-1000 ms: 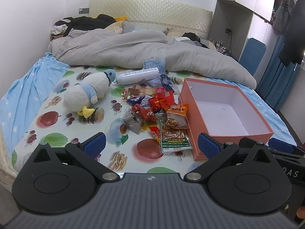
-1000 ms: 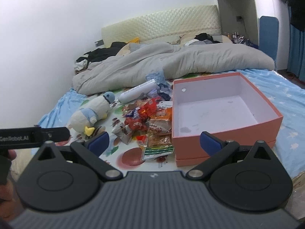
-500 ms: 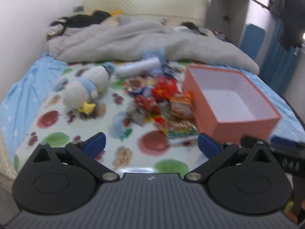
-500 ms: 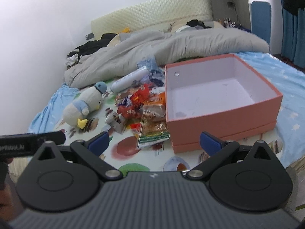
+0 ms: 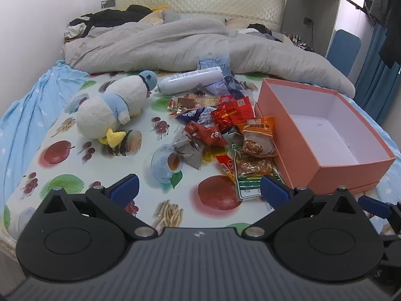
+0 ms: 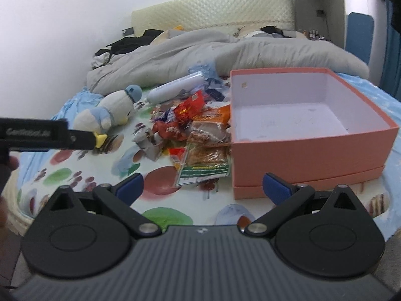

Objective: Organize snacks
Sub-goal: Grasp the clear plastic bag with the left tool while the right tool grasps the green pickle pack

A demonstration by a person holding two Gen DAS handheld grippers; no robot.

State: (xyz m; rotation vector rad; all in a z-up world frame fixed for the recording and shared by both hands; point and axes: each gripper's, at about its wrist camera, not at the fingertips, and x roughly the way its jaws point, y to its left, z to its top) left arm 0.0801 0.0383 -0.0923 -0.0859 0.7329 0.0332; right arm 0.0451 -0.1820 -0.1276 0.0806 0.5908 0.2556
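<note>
The bed (image 5: 30, 115), spread with a fruit-printed sheet, carries everything, and the open salmon-pink cardboard box (image 5: 323, 135) with its white inside serves as the landmark. The box holds nothing, so I judge the sorting has not begun: this is the approach step.

Just left of the box, touching its long wall, lies the loose heap of snack packets (image 5: 225, 130): red foil wrappers, an orange pouch and a clear green-edged bag of brown pieces (image 5: 253, 173) nearest the cameras. Further left of the box, apart from the heap, lies a white and pale-blue plush duck (image 5: 112, 110); behind the heap, a white plastic bottle (image 5: 190, 80) lies on its side before the grey duvet (image 5: 175, 45).

Both tools hover short of the bed's near edge. The left gripper (image 5: 199, 190) has its jaws spread wide with nothing between them, and the right gripper (image 6: 203, 186) likewise stands wide and empty. The next move, as I read it, calls for one tool to reach to the heap, close on an edge packet such as the green-edged bag, and carry it over the box wall; flat packets may need a pinch at a crimped end.

The left view shows the heap spread plainly and the box's far corner. The right view looks squarely into the box, shows its lid nested beneath, and catches the left tool's black arm at its left edge.
</note>
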